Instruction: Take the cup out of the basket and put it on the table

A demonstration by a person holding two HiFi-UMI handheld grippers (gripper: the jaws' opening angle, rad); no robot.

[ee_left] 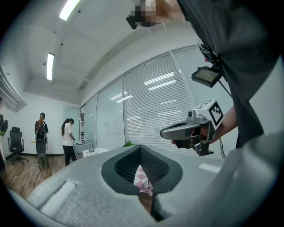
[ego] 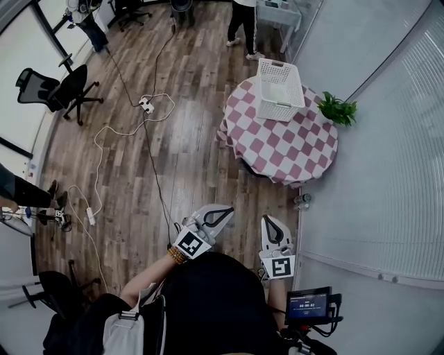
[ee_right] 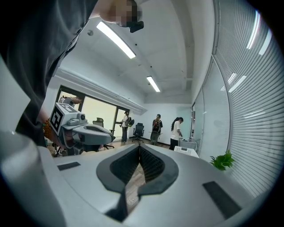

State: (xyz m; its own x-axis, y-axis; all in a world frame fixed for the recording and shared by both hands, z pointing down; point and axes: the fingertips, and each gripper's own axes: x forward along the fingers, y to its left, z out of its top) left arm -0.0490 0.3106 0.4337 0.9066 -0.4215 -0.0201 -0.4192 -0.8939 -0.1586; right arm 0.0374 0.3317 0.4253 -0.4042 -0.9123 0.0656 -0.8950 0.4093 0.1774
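A white slatted basket (ego: 279, 90) stands on the far side of a small round table with a pink-and-white checked cloth (ego: 291, 149). Something pale lies inside the basket; I cannot make out the cup. Both grippers are held close to the person's body, well short of the table. My left gripper (ego: 223, 212) is shut and empty, as is my right gripper (ego: 268, 222). In the left gripper view the jaws (ee_left: 140, 147) meet, with the right gripper (ee_left: 191, 131) beside them and the basket (ee_left: 91, 152) far off. In the right gripper view the jaws (ee_right: 139, 146) touch; the basket (ee_right: 186, 151) is distant.
A potted plant (ego: 338, 109) sits at the table's right edge by the blinds wall. Cables and power strips (ego: 146, 105) trail over the wood floor. Office chairs (ego: 59, 89) stand at left. People stand at the far end (ego: 243, 21). Bottles (ego: 302, 201) sit on the floor by the table.
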